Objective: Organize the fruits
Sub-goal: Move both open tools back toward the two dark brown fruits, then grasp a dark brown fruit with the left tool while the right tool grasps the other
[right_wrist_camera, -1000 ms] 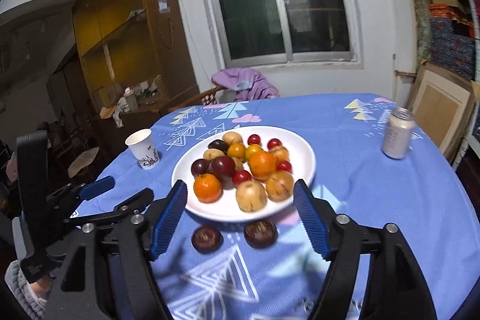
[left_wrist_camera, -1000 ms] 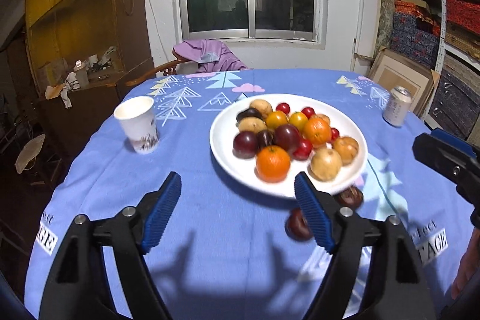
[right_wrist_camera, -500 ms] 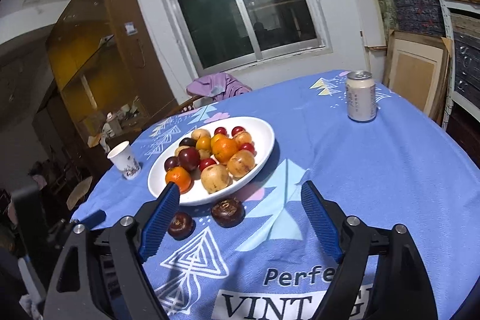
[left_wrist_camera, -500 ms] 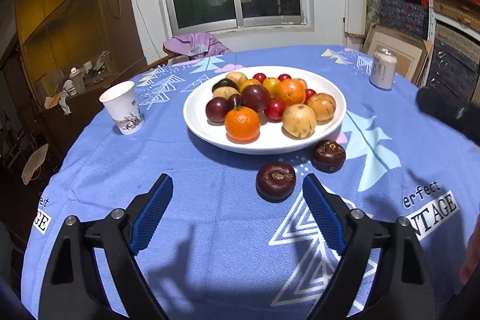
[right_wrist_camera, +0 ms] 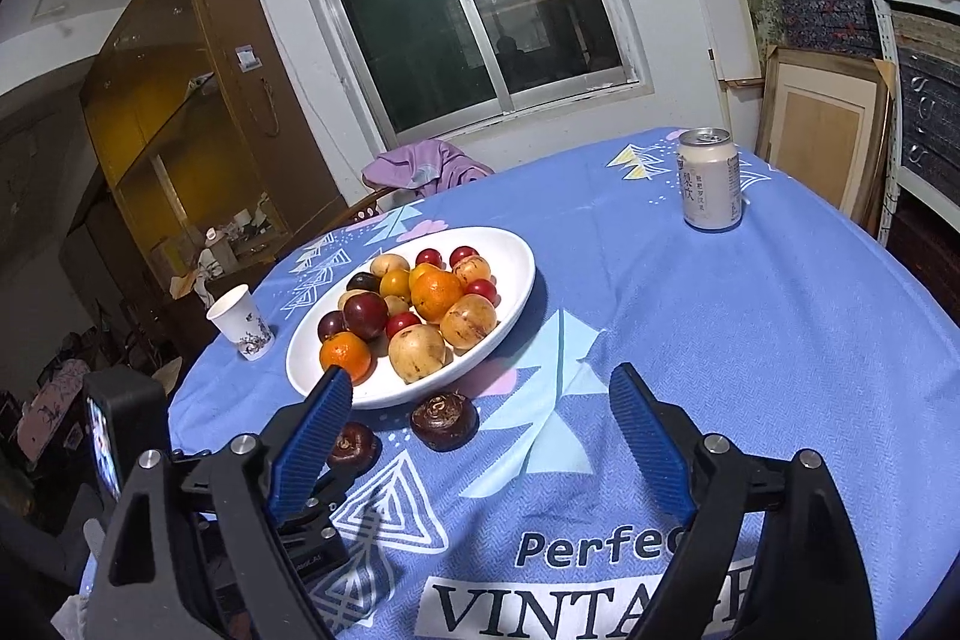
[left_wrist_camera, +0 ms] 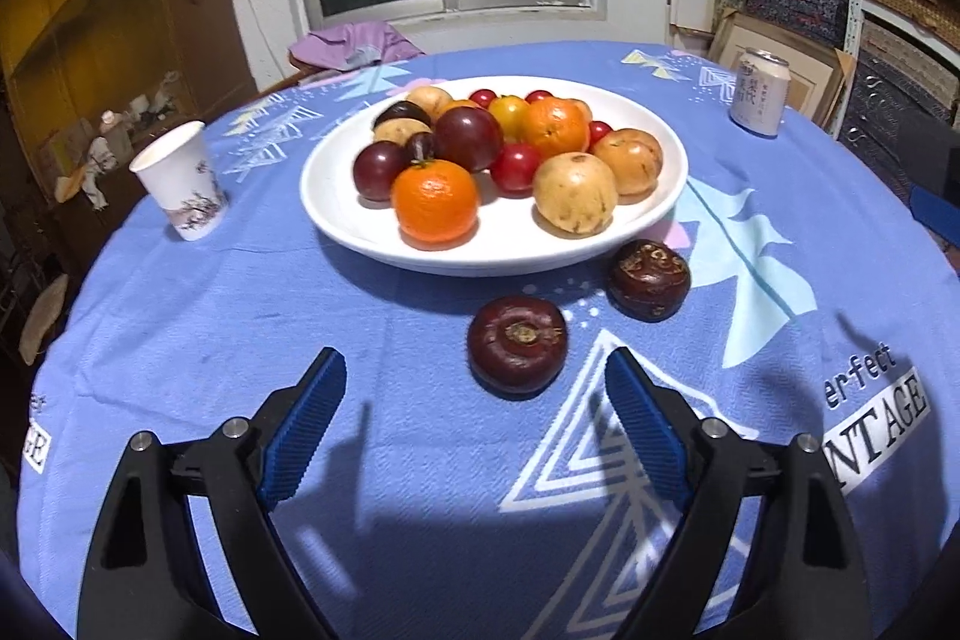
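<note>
A white plate (left_wrist_camera: pixel 360 226) piled with oranges, dark plums, red cherry tomatoes and tan fruits sits mid-table. Two dark brown fruits lie on the blue cloth in front of it, the near one (left_wrist_camera: pixel 517 343) and one to its right (left_wrist_camera: pixel 649 278). My left gripper (left_wrist_camera: pixel 474 376) is open, low over the cloth, with the near fruit just beyond its fingertips. My right gripper (right_wrist_camera: pixel 480 382) hangs above the cloth with its jaws opening and nothing between them. From this side the same two fruits (right_wrist_camera: pixel 444 421) (right_wrist_camera: pixel 354 445) lie ahead, below the plate (right_wrist_camera: pixel 516 250).
A paper cup (left_wrist_camera: pixel 180 184) stands left of the plate and a drink can (left_wrist_camera: pixel 757 91) at the far right. Behind the table a chair holds purple cloth (left_wrist_camera: pixel 354 43). A wooden cabinet (right_wrist_camera: pixel 180 112) stands left; picture frames (right_wrist_camera: pixel 828 136) and shelves stand right.
My left gripper has sunk toward the near dark fruit, and its jaws have widened. The right gripper has rolled and shifted sideways, its jaws also wider. The fruits have not moved.
</note>
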The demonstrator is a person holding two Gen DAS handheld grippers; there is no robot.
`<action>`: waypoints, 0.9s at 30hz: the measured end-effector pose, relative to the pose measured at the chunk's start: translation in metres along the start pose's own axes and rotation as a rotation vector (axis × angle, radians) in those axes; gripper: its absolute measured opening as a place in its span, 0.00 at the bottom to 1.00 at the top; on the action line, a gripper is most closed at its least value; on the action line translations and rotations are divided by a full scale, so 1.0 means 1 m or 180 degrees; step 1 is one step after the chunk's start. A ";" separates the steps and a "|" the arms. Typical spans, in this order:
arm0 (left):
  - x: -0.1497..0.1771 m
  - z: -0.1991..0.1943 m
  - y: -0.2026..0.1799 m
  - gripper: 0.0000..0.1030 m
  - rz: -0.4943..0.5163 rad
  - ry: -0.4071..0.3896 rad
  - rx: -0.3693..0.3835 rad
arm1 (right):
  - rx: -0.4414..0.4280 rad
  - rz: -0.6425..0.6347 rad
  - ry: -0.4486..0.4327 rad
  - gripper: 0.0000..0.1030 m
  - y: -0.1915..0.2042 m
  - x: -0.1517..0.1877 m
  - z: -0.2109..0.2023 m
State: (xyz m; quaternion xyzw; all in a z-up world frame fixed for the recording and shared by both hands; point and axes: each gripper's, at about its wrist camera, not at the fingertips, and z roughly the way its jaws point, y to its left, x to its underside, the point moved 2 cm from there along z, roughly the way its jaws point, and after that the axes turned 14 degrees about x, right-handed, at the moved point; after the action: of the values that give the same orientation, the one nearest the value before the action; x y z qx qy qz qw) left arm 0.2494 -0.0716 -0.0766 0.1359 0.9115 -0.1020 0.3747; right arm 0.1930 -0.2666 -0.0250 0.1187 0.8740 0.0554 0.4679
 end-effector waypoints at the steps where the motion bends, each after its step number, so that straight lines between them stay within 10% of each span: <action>1: 0.000 0.002 0.000 0.82 -0.0013 0.0015 0.0049 | 0.0006 -0.0007 0.0009 0.86 0.000 0.000 0.001; 8: -0.003 0.012 0.003 0.80 -0.0122 0.0088 0.0232 | 0.0035 -0.0057 0.0061 0.86 0.003 0.004 0.004; 13: -0.004 0.020 0.006 0.52 -0.0199 0.0177 0.0370 | 0.0045 -0.0097 0.0082 0.86 0.005 0.005 0.005; 27: -0.009 0.036 0.014 0.41 -0.0376 0.0279 0.0557 | 0.0147 -0.0202 0.0200 0.87 0.007 0.011 0.017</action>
State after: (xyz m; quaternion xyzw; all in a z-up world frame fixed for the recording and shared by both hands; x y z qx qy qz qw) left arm 0.2834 -0.0699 -0.0966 0.1185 0.9210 -0.1970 0.3145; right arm 0.2026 -0.2570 -0.0417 0.0999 0.8926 0.0241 0.4389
